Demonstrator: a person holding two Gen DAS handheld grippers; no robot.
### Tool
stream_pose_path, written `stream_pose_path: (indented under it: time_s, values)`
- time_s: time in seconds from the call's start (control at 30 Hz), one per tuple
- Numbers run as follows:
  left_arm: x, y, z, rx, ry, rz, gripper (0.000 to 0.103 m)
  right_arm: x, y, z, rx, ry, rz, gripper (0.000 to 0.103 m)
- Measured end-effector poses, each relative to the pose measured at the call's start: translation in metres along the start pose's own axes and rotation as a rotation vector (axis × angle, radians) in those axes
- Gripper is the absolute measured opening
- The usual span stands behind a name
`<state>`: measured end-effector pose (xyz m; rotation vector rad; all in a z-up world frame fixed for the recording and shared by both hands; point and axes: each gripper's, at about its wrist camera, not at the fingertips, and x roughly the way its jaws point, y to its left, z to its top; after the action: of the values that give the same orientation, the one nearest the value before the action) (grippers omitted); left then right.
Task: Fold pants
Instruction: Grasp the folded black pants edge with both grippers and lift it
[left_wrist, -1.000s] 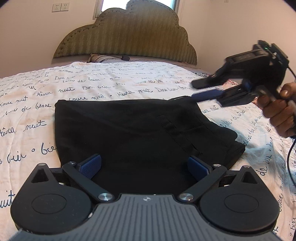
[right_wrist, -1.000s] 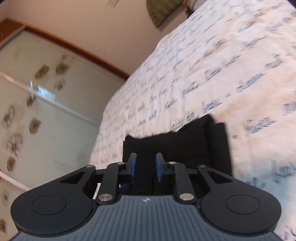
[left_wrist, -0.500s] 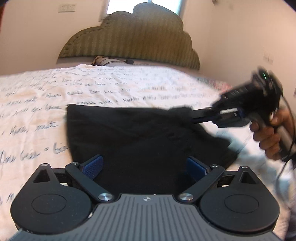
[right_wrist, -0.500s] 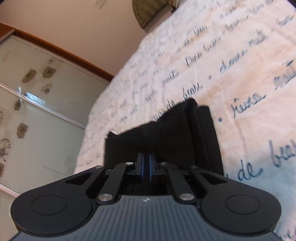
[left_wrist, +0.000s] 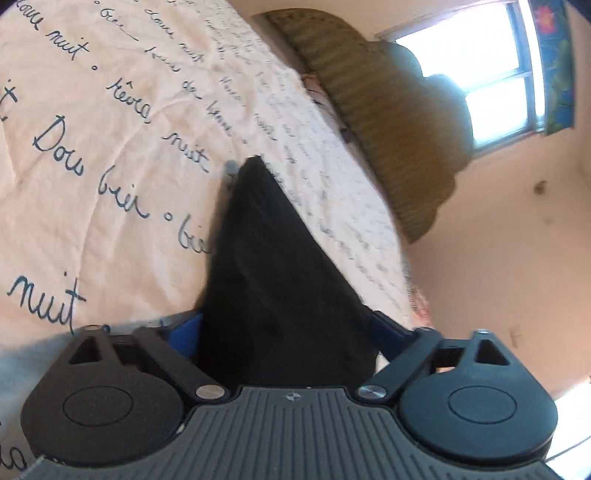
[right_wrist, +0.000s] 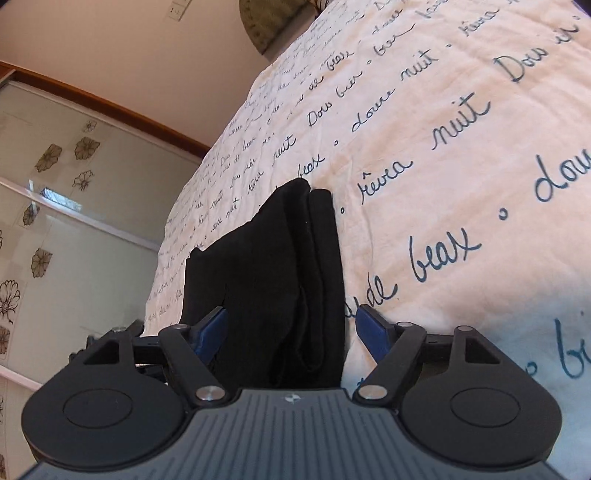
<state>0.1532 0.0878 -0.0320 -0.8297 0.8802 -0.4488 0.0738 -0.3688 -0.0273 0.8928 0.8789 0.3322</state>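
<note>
- Since a second ago my left view has rolled hard over: the bed that lay level now slopes steeply, and the right tool and the hand holding it have gone from that view. My right tool, pinched tight half a second back, has sprung apart.
- The folded black fabric pants (left_wrist: 273, 273) lie on the bed, running away from my left tool (left_wrist: 291, 332) between its two blue pads (left_wrist: 186, 334). Its jaws are closing, but I see no pad pressing the cloth.
- From the right, the pants (right_wrist: 280, 280) show stacked folds between the blue pads of my right tool (right_wrist: 291, 328). Its jaws are opening; the far pad stands clear of the cloth, so nothing is gripped.
- The cream quilted bedspread with dark blue cursive writing (right_wrist: 461, 155) reads "nuit", "Dou", "rêves", "beax" and "de"; farther lines blur out.
- The olive ribbed scalloped headboard (left_wrist: 399, 122) and the bright window (left_wrist: 495, 70) are smeared. The near edge of the pants is hidden behind both tool bodies.
- A glass wardrobe door with flower prints (right_wrist: 55, 206) is cut off at the left.
</note>
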Motion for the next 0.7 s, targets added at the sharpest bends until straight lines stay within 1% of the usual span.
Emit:
stream_pose_path:
  time_s: [0.03,0.07,0.1,0.13,0.17,0.2,0.23,0.27,0.3,0.37,0.4,0.43,0.47,0.5,0.53,0.57,0.6,0.63,0.67,0.7]
  values:
    - [0.004,-0.006,-0.001,0.051,0.004,0.071,0.045,0.001,0.001,0.000,-0.009,0.007,-0.001,0.076]
    - [0.006,-0.009,-0.004,0.103,-0.001,0.147,0.028,0.003,0.003,0.000,-0.031,0.017,-0.010,0.075]
    - [0.005,-0.007,-0.006,0.127,-0.017,0.157,0.028,0.005,0.009,-0.001,-0.069,0.032,-0.028,0.068]
    - [0.003,-0.008,-0.010,0.127,-0.033,0.165,0.028,0.007,0.014,-0.001,-0.104,0.049,-0.047,0.059]
    - [0.000,-0.013,-0.013,0.141,-0.043,0.190,0.027,0.010,0.016,-0.001,-0.124,0.073,-0.071,0.040]
    - [-0.004,-0.020,-0.015,0.174,-0.059,0.219,0.026,0.012,0.018,-0.001,-0.146,0.082,-0.092,0.034]
    - [-0.009,-0.030,-0.019,0.223,-0.082,0.244,0.023,0.013,0.019,0.001,-0.160,0.088,-0.089,0.032]
    - [-0.015,-0.040,-0.024,0.279,-0.103,0.258,0.022,0.013,0.021,0.002,-0.175,0.093,-0.082,0.029]
    - [-0.020,-0.046,-0.028,0.312,-0.116,0.264,0.022,0.011,0.026,0.003,-0.206,0.093,-0.086,0.027]
    - [-0.023,-0.048,-0.035,0.327,-0.120,0.277,0.021,0.009,0.033,0.003,-0.269,0.094,-0.098,0.026]
    - [-0.021,-0.046,-0.038,0.330,-0.117,0.287,0.021,0.011,0.039,0.001,-0.331,0.098,-0.124,0.026]
    - [-0.016,-0.042,-0.040,0.336,-0.115,0.300,0.022,0.014,0.044,-0.002,-0.403,0.107,-0.164,0.026]
    - [-0.012,-0.035,-0.042,0.335,-0.116,0.312,0.024,0.018,0.046,-0.006,-0.463,0.115,-0.187,0.026]
    - [-0.009,-0.029,-0.042,0.324,-0.127,0.303,0.025,0.020,0.045,-0.008,-0.484,0.114,-0.184,0.026]
    - [-0.009,-0.026,-0.043,0.324,-0.138,0.294,0.027,0.020,0.040,-0.007,-0.462,0.110,-0.168,0.027]
    - [-0.009,-0.027,-0.044,0.327,-0.141,0.294,0.030,0.018,0.033,-0.005,-0.414,0.103,-0.148,0.027]
    - [-0.010,-0.027,-0.043,0.327,-0.141,0.290,0.032,0.015,0.027,-0.004,-0.365,0.096,-0.124,0.029]
    - [-0.012,-0.028,-0.041,0.329,-0.137,0.282,0.035,0.012,0.022,-0.003,-0.313,0.090,-0.100,0.031]
    - [-0.013,-0.029,-0.038,0.331,-0.129,0.273,0.040,0.008,0.016,-0.001,-0.257,0.085,-0.080,0.033]
    - [-0.018,-0.031,-0.036,0.335,-0.128,0.273,0.041,0.002,0.012,0.001,-0.197,0.074,-0.066,0.039]
